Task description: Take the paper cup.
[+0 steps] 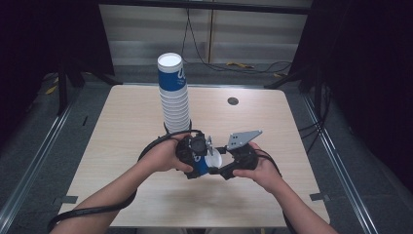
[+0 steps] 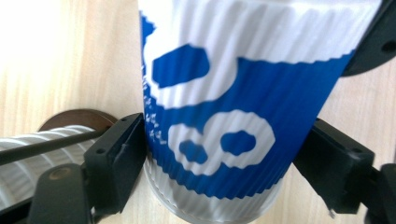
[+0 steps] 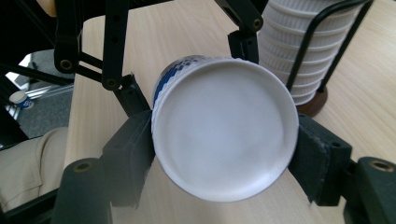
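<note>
Here, item by item, from the jaws outward. Right gripper (image 3: 224, 161): both black jaws pressed against the white base end of a blue-and-white ribbed paper cup (image 3: 224, 128), one pad on each side of the rim; a firm clamp. Left gripper (image 2: 219, 161): jaws stand either side of the same cup's (image 2: 233, 116) blue printed wall; the left pad sits at the ribbed surface, the right pad appears a little off it, so a hold cannot be confirmed.

Cup (image 1: 207, 163): held on its side above the near middle of the table (image 1: 122, 126), between the two grippers, base towards the right gripper (image 1: 225, 161), body at the left gripper (image 1: 196, 158).

Hands: left hand (image 1: 163, 155) and right hand (image 1: 258, 168) each wrap a gripper body, close together; forearms enter from the near edge. A grey three-cornered plate tops the right gripper.

Behind: a tall stack of cups (image 1: 174, 95) stands upright in a black wire holder on a round brown base (image 3: 314, 103), just beyond the grippers. A small dark round disc (image 1: 233, 101) lies in the tabletop towards the far right.
</note>
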{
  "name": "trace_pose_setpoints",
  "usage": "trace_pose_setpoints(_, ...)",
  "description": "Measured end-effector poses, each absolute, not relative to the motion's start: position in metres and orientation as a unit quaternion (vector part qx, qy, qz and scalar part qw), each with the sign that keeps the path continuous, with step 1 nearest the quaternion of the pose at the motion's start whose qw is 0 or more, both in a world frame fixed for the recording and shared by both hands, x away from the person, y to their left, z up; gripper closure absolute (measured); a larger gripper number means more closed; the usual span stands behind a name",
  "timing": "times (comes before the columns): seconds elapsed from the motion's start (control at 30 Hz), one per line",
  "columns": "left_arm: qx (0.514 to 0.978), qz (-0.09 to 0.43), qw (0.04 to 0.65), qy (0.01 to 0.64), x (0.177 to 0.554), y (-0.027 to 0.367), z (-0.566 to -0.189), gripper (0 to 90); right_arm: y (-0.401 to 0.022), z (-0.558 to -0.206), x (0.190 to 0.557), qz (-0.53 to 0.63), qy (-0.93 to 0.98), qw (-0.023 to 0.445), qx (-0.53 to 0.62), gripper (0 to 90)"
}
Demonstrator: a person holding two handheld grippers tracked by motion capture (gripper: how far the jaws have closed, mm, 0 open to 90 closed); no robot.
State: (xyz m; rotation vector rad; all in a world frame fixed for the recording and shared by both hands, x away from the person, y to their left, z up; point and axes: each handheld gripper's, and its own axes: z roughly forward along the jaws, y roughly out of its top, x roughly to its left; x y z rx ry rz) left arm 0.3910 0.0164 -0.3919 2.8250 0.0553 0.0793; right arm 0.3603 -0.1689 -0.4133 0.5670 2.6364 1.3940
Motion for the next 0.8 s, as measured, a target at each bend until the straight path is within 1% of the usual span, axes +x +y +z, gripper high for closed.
trace_pose_setpoints(0.13,0.986,0.019,0.164,0.021,0.391,0.018,-0.391,19.9,-0.172,-0.413,0.360,0.461,0.866,0.044,0.187,29.2)
trace_pose_setpoints(0.3,0.981,0.011,0.188,0.035,0.395,0.024,-0.389,19.7,-0.175,-0.414,0.359,0.461,0.866,0.047,0.190,29.4)
trace_pose_setpoints(0.43,0.980,0.004,0.194,0.042,0.397,0.029,-0.389,19.7,-0.182,-0.414,0.358,0.463,0.862,0.047,0.201,29.4)
trace_pose_setpoints(0.6,0.973,-0.003,0.223,0.055,0.397,0.040,-0.391,19.7,-0.189,-0.413,0.358,0.465,0.859,0.048,0.207,29.3)
trace_pose_setpoints(0.8,0.968,-0.005,0.244,0.065,0.400,0.051,-0.398,19.6,-0.197,-0.412,0.357,0.466,0.856,0.051,0.218,29.2)
